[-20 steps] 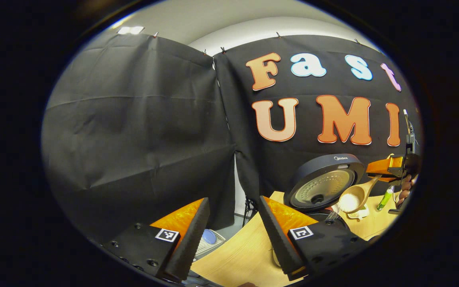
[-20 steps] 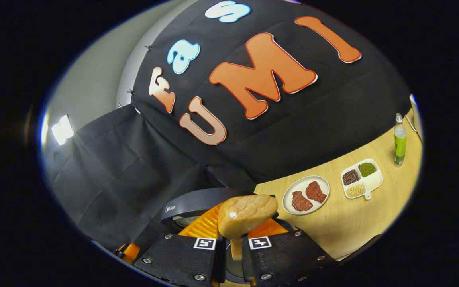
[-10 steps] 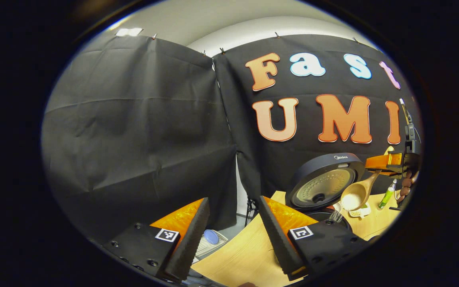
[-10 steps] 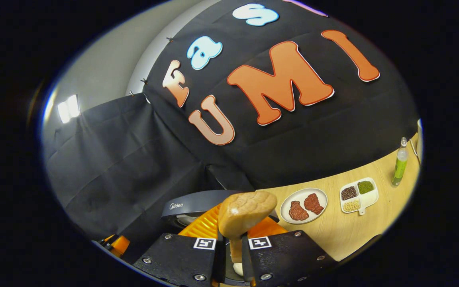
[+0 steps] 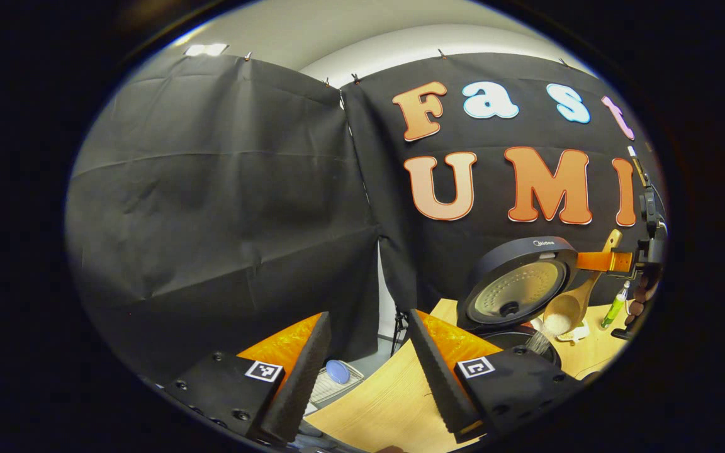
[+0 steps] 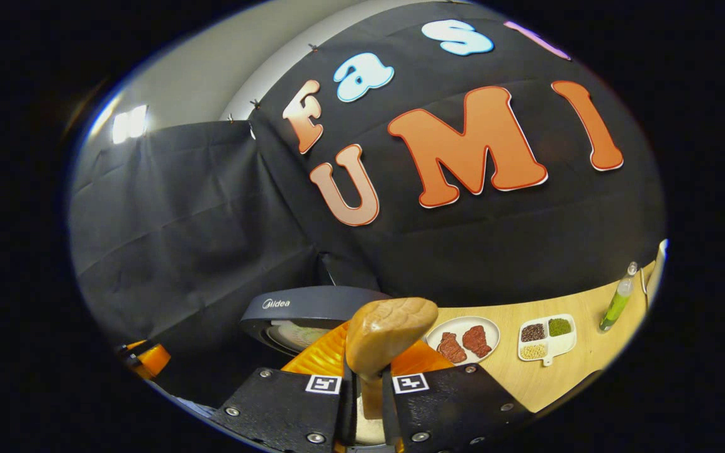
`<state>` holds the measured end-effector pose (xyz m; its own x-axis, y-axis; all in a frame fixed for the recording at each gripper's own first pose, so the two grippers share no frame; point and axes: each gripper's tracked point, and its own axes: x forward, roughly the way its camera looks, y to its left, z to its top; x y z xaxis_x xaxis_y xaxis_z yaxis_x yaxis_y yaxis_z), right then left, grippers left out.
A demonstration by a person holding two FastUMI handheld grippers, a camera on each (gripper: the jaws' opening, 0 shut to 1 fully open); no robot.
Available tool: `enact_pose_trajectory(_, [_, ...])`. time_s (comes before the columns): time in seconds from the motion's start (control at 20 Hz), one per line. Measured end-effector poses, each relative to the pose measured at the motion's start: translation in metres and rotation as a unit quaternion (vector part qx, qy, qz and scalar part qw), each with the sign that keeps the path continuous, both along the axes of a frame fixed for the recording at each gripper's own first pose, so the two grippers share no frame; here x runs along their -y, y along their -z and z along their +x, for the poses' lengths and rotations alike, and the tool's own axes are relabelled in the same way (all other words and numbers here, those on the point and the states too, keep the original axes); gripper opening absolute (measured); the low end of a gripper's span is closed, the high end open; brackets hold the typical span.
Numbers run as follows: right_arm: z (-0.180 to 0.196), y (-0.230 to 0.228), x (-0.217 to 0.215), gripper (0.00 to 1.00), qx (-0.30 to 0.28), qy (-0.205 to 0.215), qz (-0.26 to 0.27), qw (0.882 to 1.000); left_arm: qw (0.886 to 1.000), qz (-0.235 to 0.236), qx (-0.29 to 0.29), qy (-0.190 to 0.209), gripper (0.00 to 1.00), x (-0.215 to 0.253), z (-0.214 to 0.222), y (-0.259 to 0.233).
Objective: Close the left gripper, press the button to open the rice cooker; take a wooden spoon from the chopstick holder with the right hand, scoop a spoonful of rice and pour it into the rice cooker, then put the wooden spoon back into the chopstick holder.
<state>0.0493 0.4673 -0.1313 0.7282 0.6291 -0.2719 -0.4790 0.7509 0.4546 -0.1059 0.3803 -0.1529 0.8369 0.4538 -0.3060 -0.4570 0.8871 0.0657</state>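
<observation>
Wooden spoon (image 6: 387, 330) sits clamped by its handle between the fingers of the right gripper (image 6: 367, 402), tipped so rice falls into the open rice cooker (image 5: 517, 296), so the pouring step looks underway. The left gripper (image 5: 369, 368) hangs wide open, holding nothing. Next (likely) comes returning the spoon to its holder, steering past the raised lid, the meat plate (image 6: 463, 340) and the divided dish (image 6: 546, 340).

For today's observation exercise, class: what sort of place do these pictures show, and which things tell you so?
Probably a staged kitchen set in a recording booth, not a home. On a wooden table stand an open rice cooker, a plate of meat and a divided dish of beans, with black cloth hung behind.
</observation>
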Motion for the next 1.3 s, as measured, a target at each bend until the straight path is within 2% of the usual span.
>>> enact_pose_trajectory(0.05, [-0.002, 0.003, -0.001, 0.15, 0.008, -0.001, -0.013, 1.000, 1.000, -0.001, 0.000, -0.002, 0.86, -0.001, 0.001, 0.001])
enact_pose_trajectory(0.1, [-0.004, 0.005, -0.003, 0.16, 0.018, -0.002, -0.025, 1.000, 1.000, -0.003, -0.002, -0.003, 0.77, -0.002, -0.001, 0.003])
enact_pose_trajectory(0.15, [-0.005, 0.005, -0.005, 0.16, 0.029, -0.004, -0.036, 0.999, 1.000, -0.003, -0.003, -0.005, 0.86, -0.002, -0.003, 0.004])
enact_pose_trajectory(0.3, [-0.010, 0.004, -0.013, 0.16, 0.066, -0.014, -0.064, 0.996, 1.000, -0.005, -0.007, -0.011, 0.86, -0.006, -0.008, 0.008])
enact_pose_trajectory(0.35, [-0.011, 0.005, -0.015, 0.14, 0.075, -0.019, -0.073, 0.994, 1.000, -0.007, -0.009, -0.012, 0.77, -0.007, -0.010, 0.010])
enact_pose_trajectory(0.4, [-0.014, 0.005, -0.019, 0.14, 0.083, -0.023, -0.080, 0.993, 1.000, -0.008, -0.010, -0.014, 0.86, -0.007, -0.011, 0.011])
enact_pose_trajectory(0.55, [-0.024, 0.003, -0.027, 0.14, 0.119, -0.043, -0.105, 0.986, 1.000, -0.009, -0.014, -0.017, 0.86, -0.007, -0.014, 0.014])
enact_pose_trajectory(0.7, [-0.035, -0.005, -0.035, 0.14, 0.171, -0.061, -0.133, 0.974, 1.000, -0.004, -0.015, -0.017, 0.86, -0.005, -0.013, 0.013])
enact_pose_trajectory(0.85, [-0.042, -0.015, -0.032, 0.14, 0.202, -0.069, -0.139, 0.967, 1.000, -0.001, -0.015, -0.012, 0.86, 0.002, -0.011, 0.012])
enact_pose_trajectory(0.95, [-0.042, -0.017, -0.020, 0.14, 0.188, -0.060, -0.118, 0.973, 1.000, -0.001, -0.015, -0.005, 0.86, 0.010, -0.007, 0.010])
enact_pose_trajectory(1.1, [-0.031, -0.022, 0.015, 0.14, 0.131, -0.032, -0.069, 0.988, 1.000, 0.001, -0.013, 0.007, 0.86, 0.028, -0.003, 0.006])
enact_pose_trajectory(1.25, [-0.020, -0.024, 0.070, 0.14, 0.066, 0.010, -0.012, 0.998, 1.000, -0.003, -0.011, 0.022, 0.86, 0.047, 0.007, 0.001])
enact_pose_trajectory(1.3, [-0.016, -0.023, 0.095, 0.14, 0.043, 0.030, 0.005, 0.999, 1.000, -0.004, -0.010, 0.027, 0.77, 0.055, 0.011, 0.000])
